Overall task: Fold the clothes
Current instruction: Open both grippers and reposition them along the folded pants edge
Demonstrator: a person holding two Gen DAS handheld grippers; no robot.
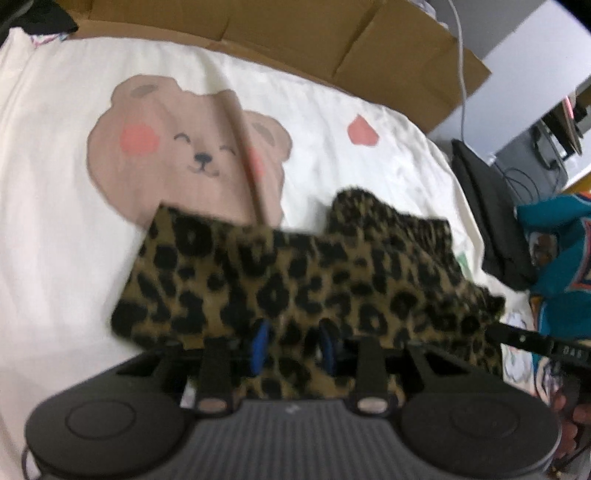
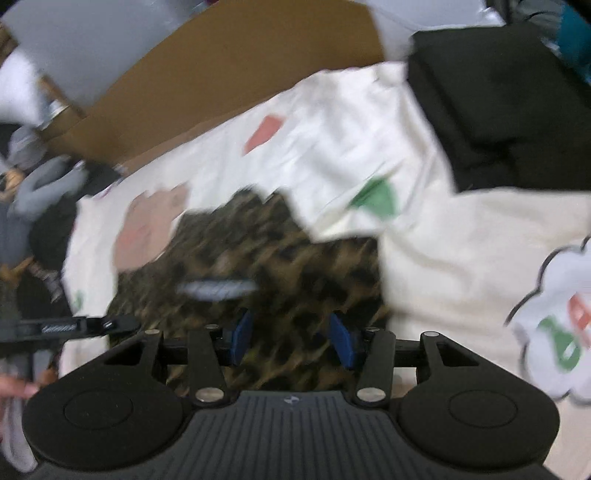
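A fleecy leopard-print garment (image 1: 295,266) lies bunched on a cream bedsheet (image 1: 55,221) printed with a bear. In the left wrist view my left gripper (image 1: 293,347) is shut on the garment's near edge, with fabric pinched between the blue pads (image 1: 260,345) and draped over the fingers. The right wrist view is blurred by motion. There my right gripper (image 2: 291,339) hovers over the same leopard garment (image 2: 258,251), its blue pads (image 2: 341,343) well apart and the cloth showing between and under them. Each gripper's black arm shows at the edge of the other's view.
Brown cardboard (image 1: 295,29) stands along the far side of the bed. A folded black cloth (image 2: 509,103) lies at the right edge, with a teal garment (image 1: 561,258) beyond it. A white printed piece (image 2: 554,325) sits near right. Grey clothes (image 2: 37,184) pile at the left.
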